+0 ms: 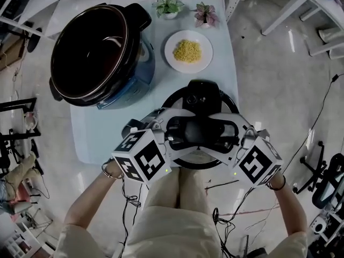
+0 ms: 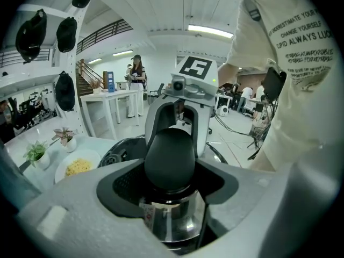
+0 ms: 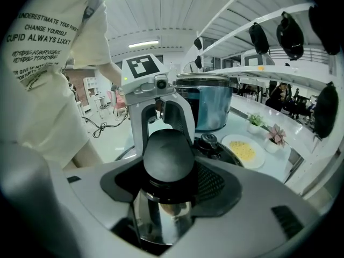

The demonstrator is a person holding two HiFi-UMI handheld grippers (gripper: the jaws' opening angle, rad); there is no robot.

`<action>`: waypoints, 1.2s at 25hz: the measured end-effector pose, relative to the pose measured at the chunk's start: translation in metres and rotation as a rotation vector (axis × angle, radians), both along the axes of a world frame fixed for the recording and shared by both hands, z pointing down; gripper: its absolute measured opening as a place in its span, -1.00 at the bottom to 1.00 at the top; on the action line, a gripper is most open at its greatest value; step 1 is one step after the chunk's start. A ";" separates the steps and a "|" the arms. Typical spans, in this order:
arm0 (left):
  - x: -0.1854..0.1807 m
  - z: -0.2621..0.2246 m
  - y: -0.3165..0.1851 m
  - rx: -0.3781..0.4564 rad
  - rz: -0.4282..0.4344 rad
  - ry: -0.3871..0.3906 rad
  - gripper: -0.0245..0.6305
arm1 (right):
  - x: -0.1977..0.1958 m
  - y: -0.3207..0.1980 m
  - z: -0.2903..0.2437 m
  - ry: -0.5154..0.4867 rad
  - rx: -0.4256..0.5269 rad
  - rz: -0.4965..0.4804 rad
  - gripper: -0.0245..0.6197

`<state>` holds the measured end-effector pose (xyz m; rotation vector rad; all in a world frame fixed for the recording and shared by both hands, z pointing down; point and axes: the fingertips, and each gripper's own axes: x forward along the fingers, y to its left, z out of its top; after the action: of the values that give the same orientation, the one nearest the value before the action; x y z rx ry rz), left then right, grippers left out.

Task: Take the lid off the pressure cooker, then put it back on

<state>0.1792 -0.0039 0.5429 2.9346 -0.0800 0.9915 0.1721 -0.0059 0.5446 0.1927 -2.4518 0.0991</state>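
Black lid handle (image 1: 198,130): clamped at its left end by the left gripper (image 1: 173,136) and at its right end by the right gripper (image 1: 228,136); showed as a rounded end filling each pair of jaws in the gripper views.
Lid (image 1: 200,90) place: sat lower centre of the head view, at the near edge of the table (image 1: 107,138) and partly past it; could not tell whether resting or lifted.
Pressure cooker (image 1: 134,74) place: stood open in the upper left, apart from the lid.
Lid facing: top side up toward the camera, black valve part toward the top of the frame.
Long axis: ran left to right along the handle, from gripper to gripper.
Risk, tilt: likely from uneven lifting by the two hands; would have twisted the handle in the pads.
Risk, slip: possible on smooth rounded ends with little purchase; would have dropped the lid past the table edge.
Risk, seating: possible jam from a skewed rim on the pot; also a brush against the plate of yellow food (image 1: 207,63) near the path.
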 end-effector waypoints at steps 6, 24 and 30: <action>0.001 -0.025 0.014 -0.016 -0.025 0.005 -0.05 | 0.000 0.014 -0.025 0.004 -0.013 -0.019 -0.07; -0.008 -0.081 0.029 -0.015 -0.120 -0.010 -0.05 | -0.009 0.029 -0.083 0.004 0.000 -0.106 -0.07; -0.011 -0.096 0.025 0.017 -0.139 -0.013 -0.05 | -0.012 0.025 -0.099 0.003 0.030 -0.126 -0.07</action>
<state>0.1678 0.0211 0.4465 2.8905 -0.2901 0.9941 0.1602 0.0195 0.4454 0.0512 -2.4562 0.0067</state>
